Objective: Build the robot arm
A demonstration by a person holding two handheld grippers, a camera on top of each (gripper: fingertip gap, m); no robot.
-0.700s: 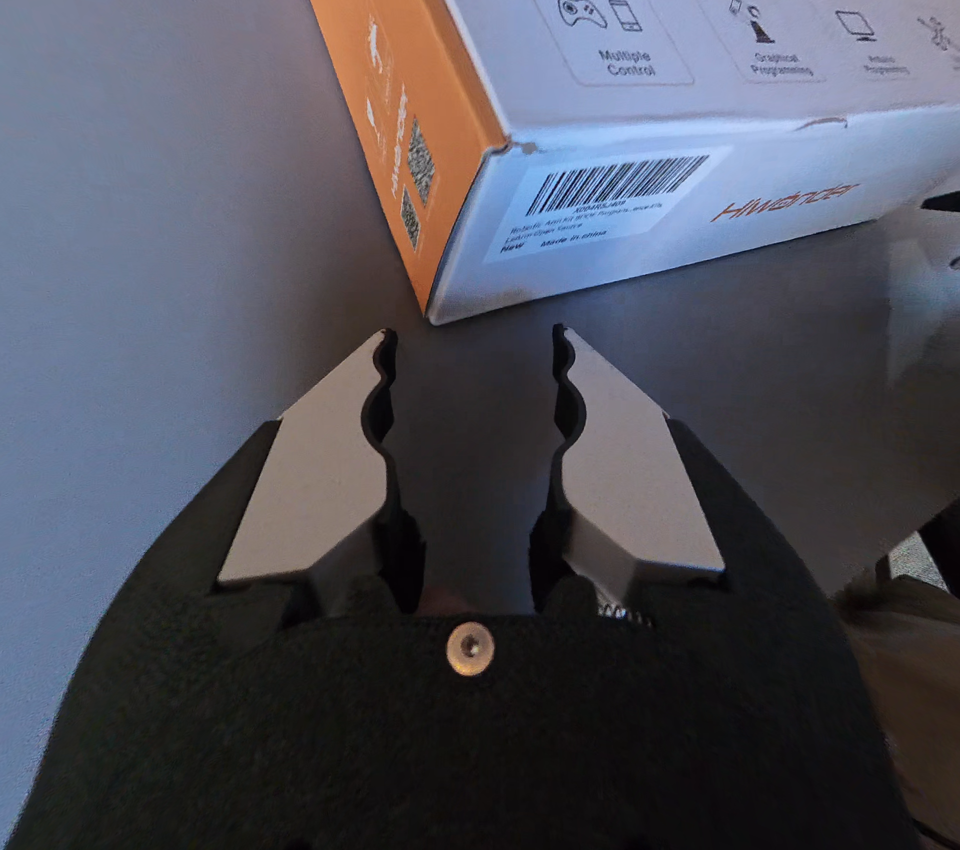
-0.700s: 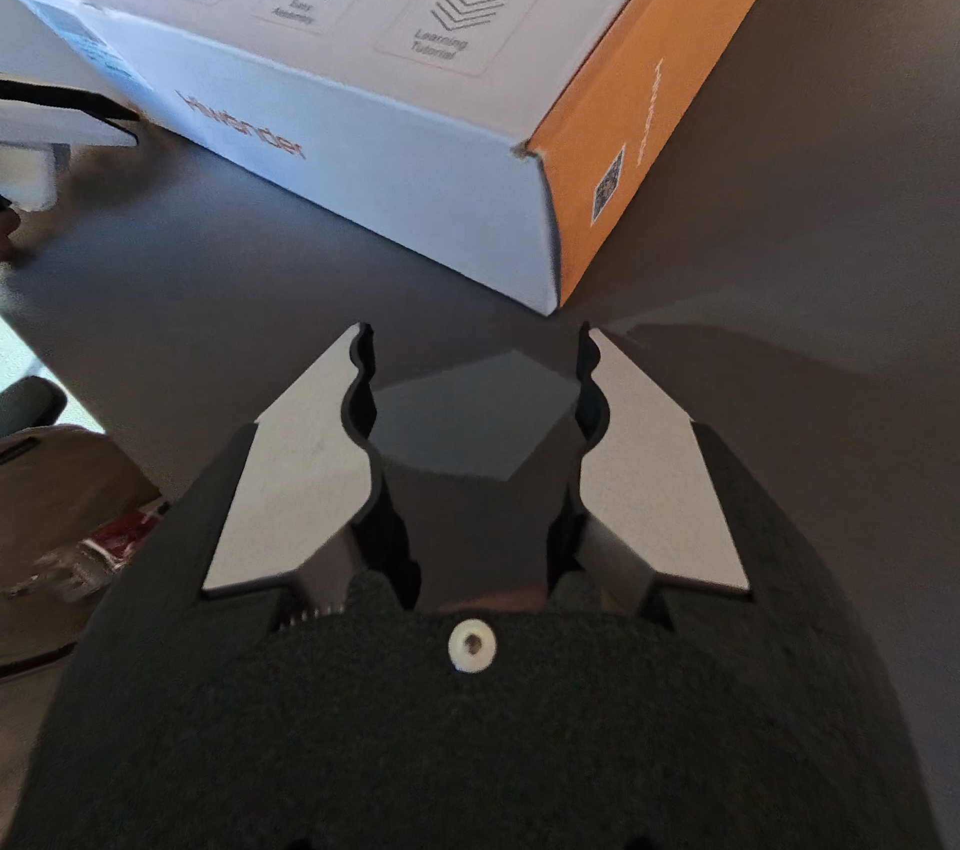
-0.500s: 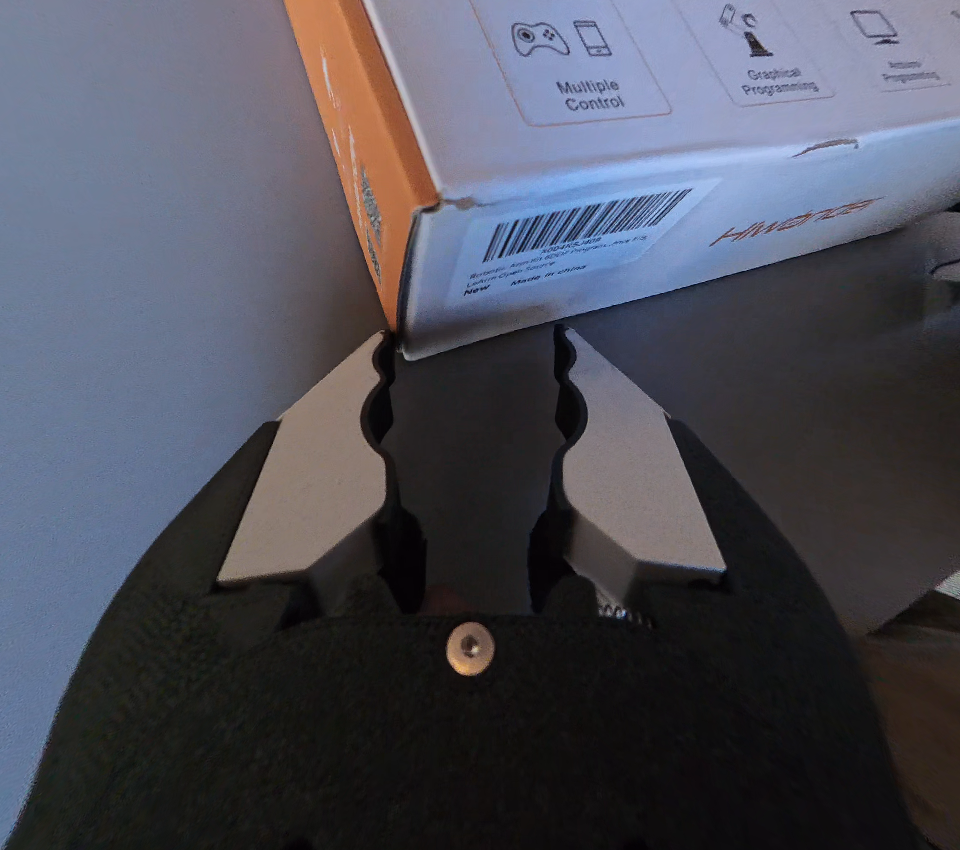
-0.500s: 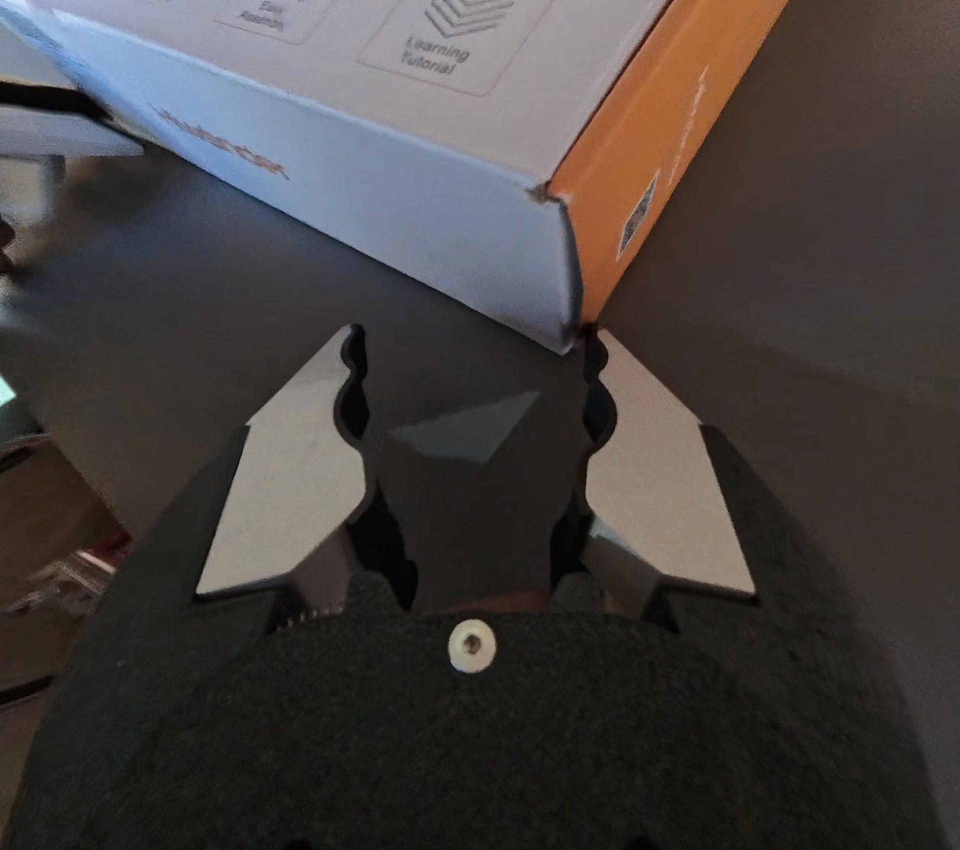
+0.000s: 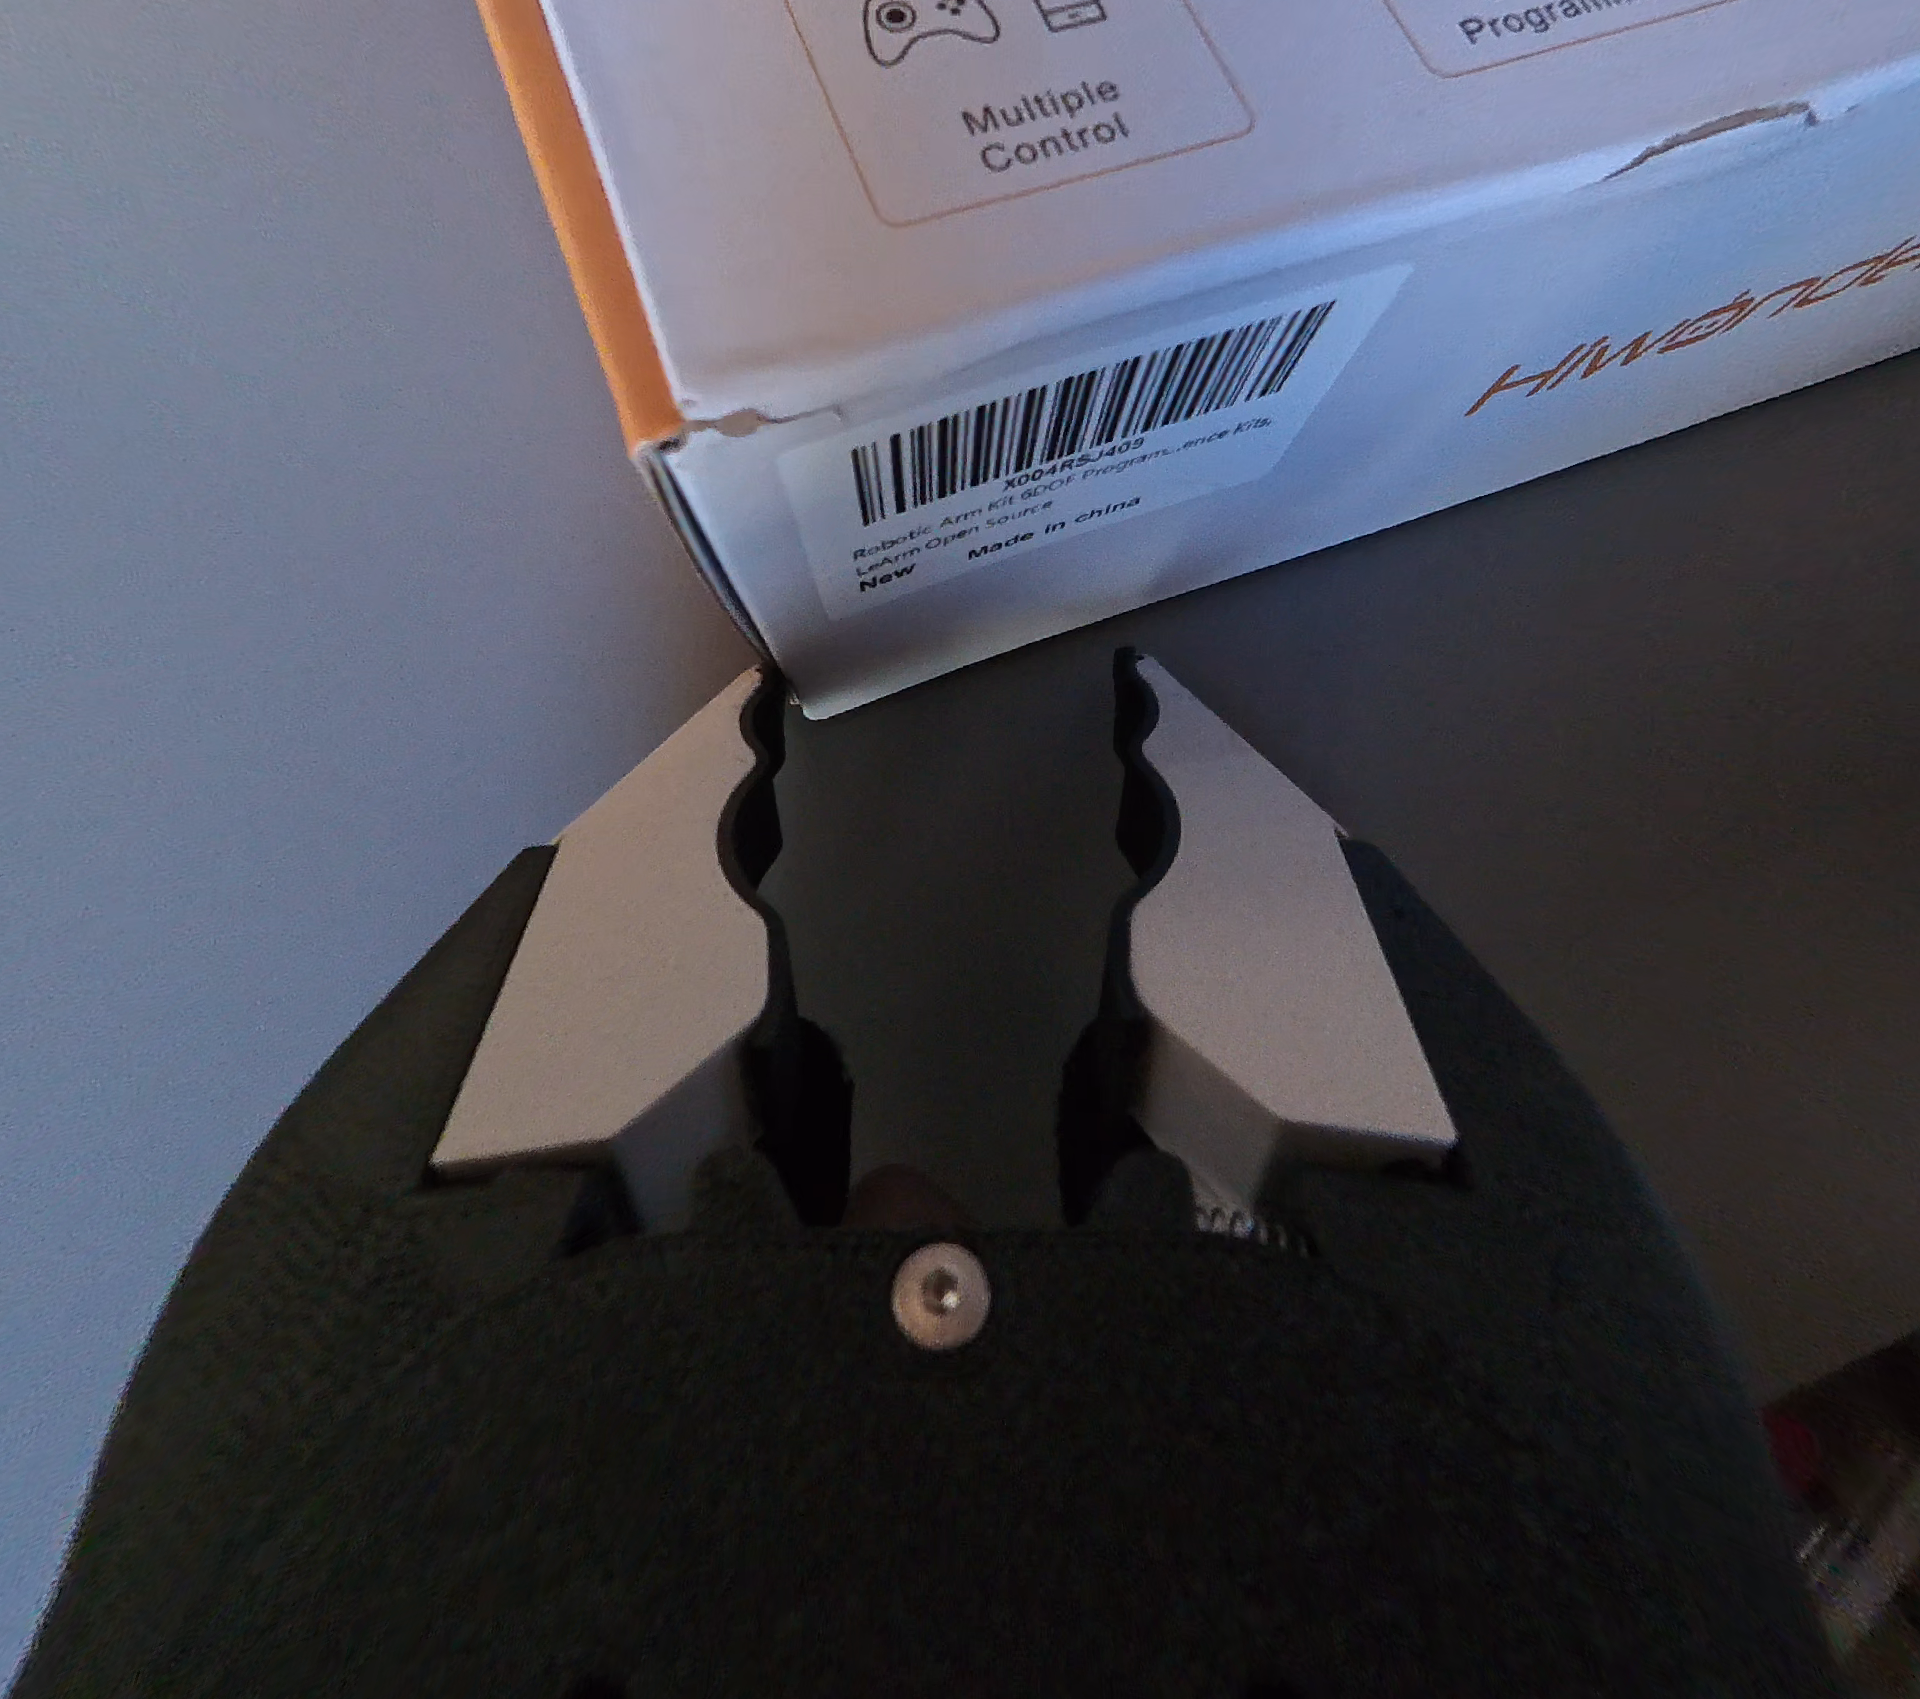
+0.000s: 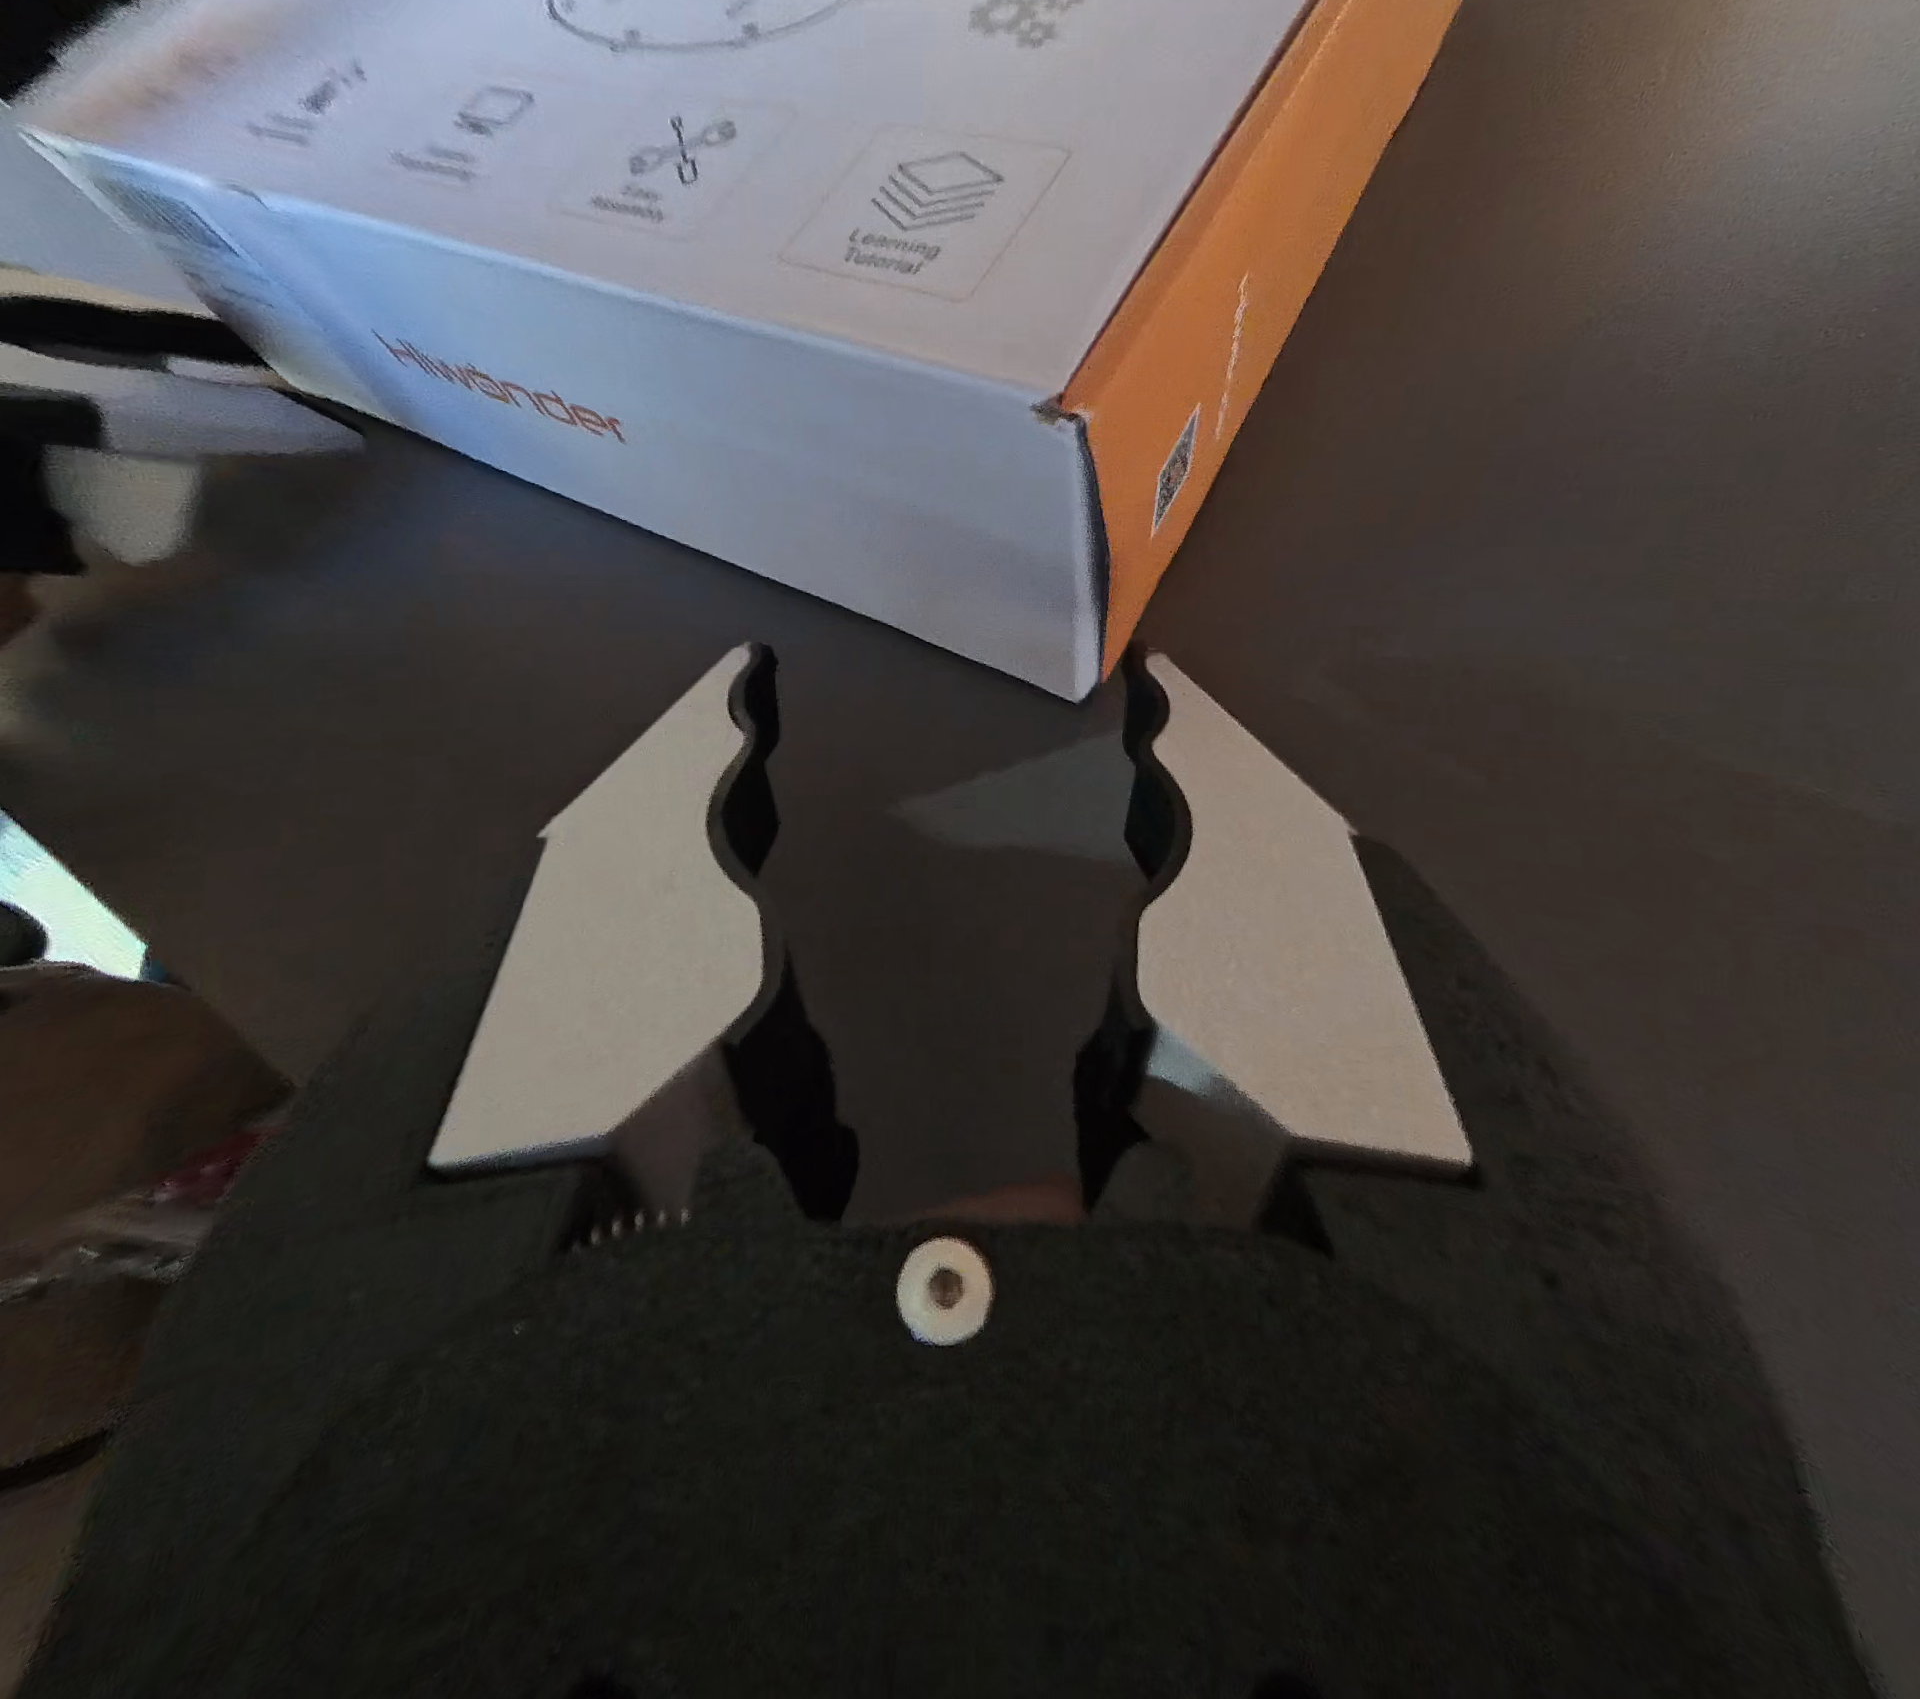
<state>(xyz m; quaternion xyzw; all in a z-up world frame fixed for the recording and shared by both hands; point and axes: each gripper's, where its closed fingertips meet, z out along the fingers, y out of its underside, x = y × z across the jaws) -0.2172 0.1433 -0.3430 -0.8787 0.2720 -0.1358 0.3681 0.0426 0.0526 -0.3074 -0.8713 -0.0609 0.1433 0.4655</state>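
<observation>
A flat white cardboard box (image 5: 1143,91) with orange end faces and printed icons lies on a dark grey table (image 5: 1455,818). My left gripper (image 5: 940,673) is open and empty, its left fingertip right at the box's near left bottom corner, by a barcode label (image 5: 1060,444). In the right wrist view the same box (image 6: 727,143) shows with its orange end (image 6: 1299,195) to the right. My right gripper (image 6: 951,662) is open and empty, its right fingertip at the box's near right bottom corner. The left gripper shows blurred at the left edge of the right wrist view (image 6: 125,423).
The table (image 6: 1558,506) stretches bare to the right of the box in the right wrist view and to the left of it in the left wrist view. Beyond the near table edge lie blurred brown and red things (image 6: 104,1182).
Both grippers have moved forward to the box's two near corners. The box fills more of the left view. The right view is now blurred and shows more of the box's top.
</observation>
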